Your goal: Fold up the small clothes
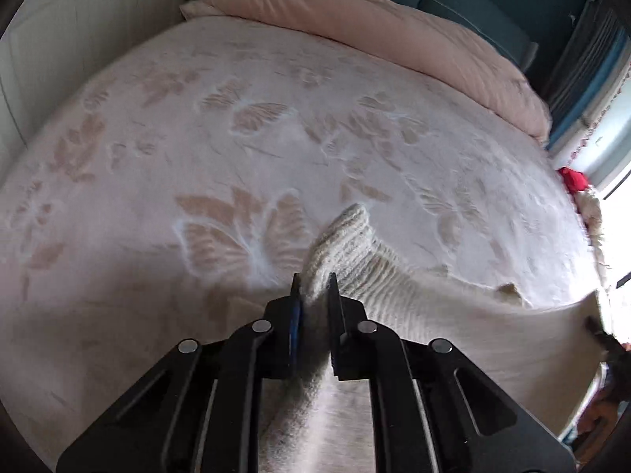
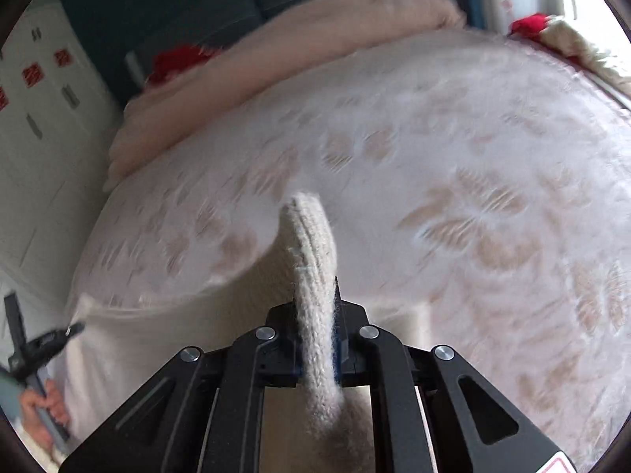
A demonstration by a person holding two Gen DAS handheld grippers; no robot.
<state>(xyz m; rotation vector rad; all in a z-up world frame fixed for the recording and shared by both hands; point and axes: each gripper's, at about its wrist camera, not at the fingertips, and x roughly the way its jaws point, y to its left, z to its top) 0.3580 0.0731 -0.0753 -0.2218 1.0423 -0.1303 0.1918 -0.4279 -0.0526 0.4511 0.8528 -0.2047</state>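
Observation:
A cream knitted garment [image 1: 434,315] with ribbed edges hangs stretched in the air between my two grippers, above the bed. My left gripper [image 1: 314,282] is shut on one ribbed corner [image 1: 347,236]. The right gripper [image 1: 595,329] shows at the far right of the left wrist view, holding the other corner. In the right wrist view my right gripper [image 2: 314,287] is shut on a ribbed edge [image 2: 311,236] of the garment [image 2: 177,315]. The left gripper [image 2: 59,335] shows at the far left there, with the hand holding it.
The bed [image 1: 236,138] has a pale bedspread with beige butterfly and leaf patterns. A pink duvet [image 1: 374,35] is heaped along its far side. Red cloth [image 1: 574,179] lies at the right edge near a bright window. White cabinets [image 2: 39,118] stand to the left.

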